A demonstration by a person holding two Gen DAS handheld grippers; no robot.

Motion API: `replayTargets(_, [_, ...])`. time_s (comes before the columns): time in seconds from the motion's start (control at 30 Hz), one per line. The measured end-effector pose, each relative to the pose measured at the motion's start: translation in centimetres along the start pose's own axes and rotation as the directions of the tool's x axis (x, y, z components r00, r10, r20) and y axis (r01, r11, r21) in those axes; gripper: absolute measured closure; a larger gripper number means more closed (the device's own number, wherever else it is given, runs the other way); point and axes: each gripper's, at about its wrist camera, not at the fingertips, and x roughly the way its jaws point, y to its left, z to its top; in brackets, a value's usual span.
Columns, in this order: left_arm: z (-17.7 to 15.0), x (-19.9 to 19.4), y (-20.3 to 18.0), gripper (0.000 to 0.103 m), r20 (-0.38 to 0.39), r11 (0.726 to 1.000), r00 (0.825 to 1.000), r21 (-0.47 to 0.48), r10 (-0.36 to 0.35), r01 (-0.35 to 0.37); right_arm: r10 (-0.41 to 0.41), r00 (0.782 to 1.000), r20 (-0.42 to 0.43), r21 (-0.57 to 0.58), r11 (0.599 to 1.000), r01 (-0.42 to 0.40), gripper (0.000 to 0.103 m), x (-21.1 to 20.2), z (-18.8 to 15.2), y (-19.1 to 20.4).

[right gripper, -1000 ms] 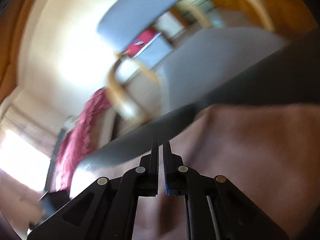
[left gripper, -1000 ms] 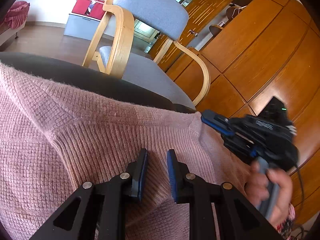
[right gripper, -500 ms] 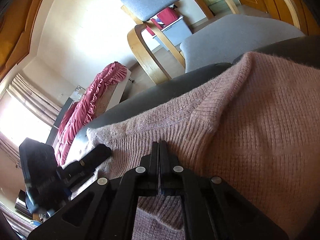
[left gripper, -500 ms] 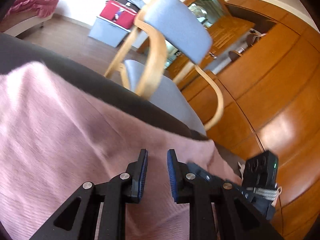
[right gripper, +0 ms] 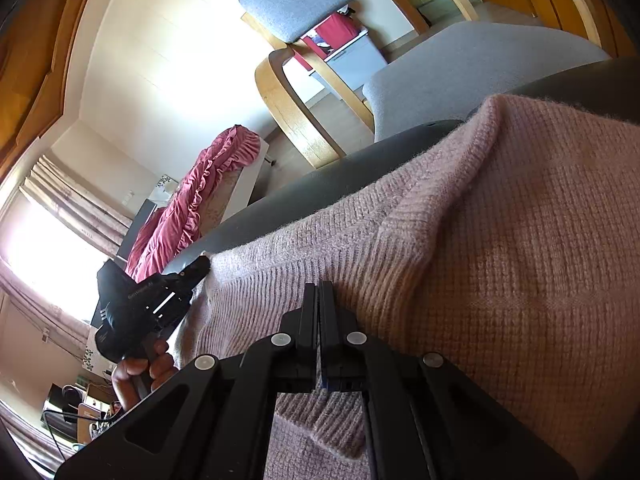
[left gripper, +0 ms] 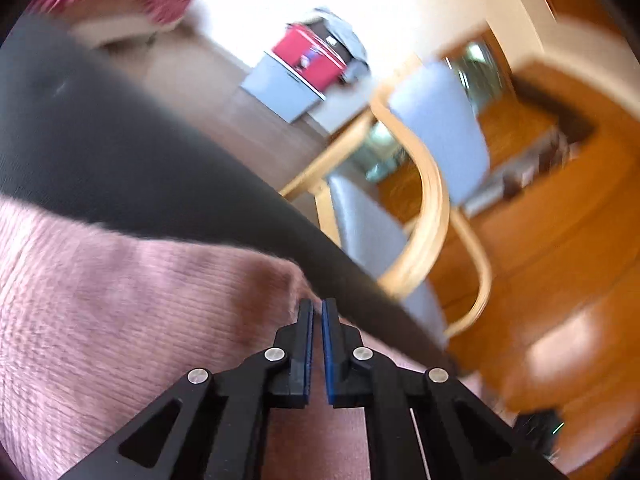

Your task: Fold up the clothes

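A pink knit sweater (right gripper: 520, 260) lies spread on a dark grey surface (right gripper: 320, 184). My right gripper (right gripper: 319, 286) is shut, with a fold of the ribbed hem bunched up into its pads. In the right wrist view my left gripper (right gripper: 200, 268) sits at the sweater's far left corner, with a hand (right gripper: 140, 368) on its handle. The left wrist view is blurred. There my left gripper (left gripper: 315, 304) is closing at the corner of the sweater (left gripper: 120, 300), only a thin slit left between the blue pads, with knit fabric in it.
A wooden armchair (left gripper: 432, 208) with grey cushions stands just beyond the dark surface (left gripper: 120, 152). Orange wood panelling (left gripper: 560, 260) fills the right side. A red quilt on a bed (right gripper: 192, 212) and a red case on a grey box (left gripper: 308, 60) lie farther off.
My left gripper slid along the sweater to its corner, rolled, and its jaws closed from a clear gap to a slit. My right gripper settled onto the hem and shut.
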Motion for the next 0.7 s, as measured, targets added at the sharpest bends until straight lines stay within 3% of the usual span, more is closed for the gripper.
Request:
replayTargets(0.1, [0.5, -0.6, 0.8, 0.102, 0.044, 0.998, 0.999, -0.053, 0.028, -0.026, -0.003, 1.0, 0.0, -0.003, 1.0, 0.003, 0.103, -0.1, -0.1, 0.1])
replayTargets(0.2, [0.3, -1.1, -1.4, 0.099, 0.028, 0.991, 0.991, -0.011, 0.131, -0.131, 0.0, 1.0, 0.0, -0.002, 1.0, 0.0, 0.103, -0.3, -0.3, 0.1])
replayTargets(0.27, [-0.4, -2.3, -3.5, 0.095, 0.06, 0.989, 0.989, 0.058, 0.136, -0.139, 0.002, 1.0, 0.0, 0.001, 1.0, -0.002, 0.103, -0.4, -0.2, 0.1])
replayTargets(0.37, [-2.7, -4.1, -8.2, 0.086, 0.109, 0.981, 0.991, 0.165, 0.081, -0.098, 0.004, 1.0, -0.001, 0.002, 1.0, -0.004, 0.103, -0.2, 0.0, 0.2])
replayTargets(0.4, [-3.7, -4.2, -9.6, 0.085, 0.099, 0.979, 0.994, 0.194, 0.051, -0.069, 0.004, 1.0, -0.001, 0.002, 1.0, -0.004, 0.103, -0.1, 0.1, 0.2])
replayTargets(0.47, [-6.2, -3.1, -12.0, 0.085, 0.008, 0.963, 1.0, 0.268, 0.013, -0.014, 0.005, 1.0, -0.001, 0.003, 1.0, -0.005, 0.103, -0.2, 0.1, 0.1])
replayTargets(0.53, [-8.6, -1.6, -13.3, 0.085, -0.081, 0.942, 0.996, 0.334, 0.031, -0.002, 0.007, 1.0, -0.001, 0.005, 1.0, -0.007, 0.103, -0.2, 0.1, 0.2])
replayTargets(0.6, [-10.6, 0.1, -13.7, 0.085, -0.144, 0.914, 0.985, 0.405, 0.092, -0.026, 0.008, 1.0, -0.001, 0.006, 1.0, -0.008, 0.103, -0.2, 0.2, 0.2])
replayTargets(0.67, [-12.4, 1.4, -13.2, 0.086, -0.165, 0.87, 0.974, 0.49, 0.156, -0.056, 0.009, 1.0, -0.001, 0.007, 1.0, -0.009, 0.103, -0.2, 0.2, 0.2])
replayTargets(0.7, [-12.7, 1.3, -12.8, 0.085, -0.165, 0.868, 0.977, 0.494, 0.137, -0.039, 0.009, 1.0, -0.001, 0.007, 1.0, -0.009, 0.103, -0.2, 0.2, 0.2])
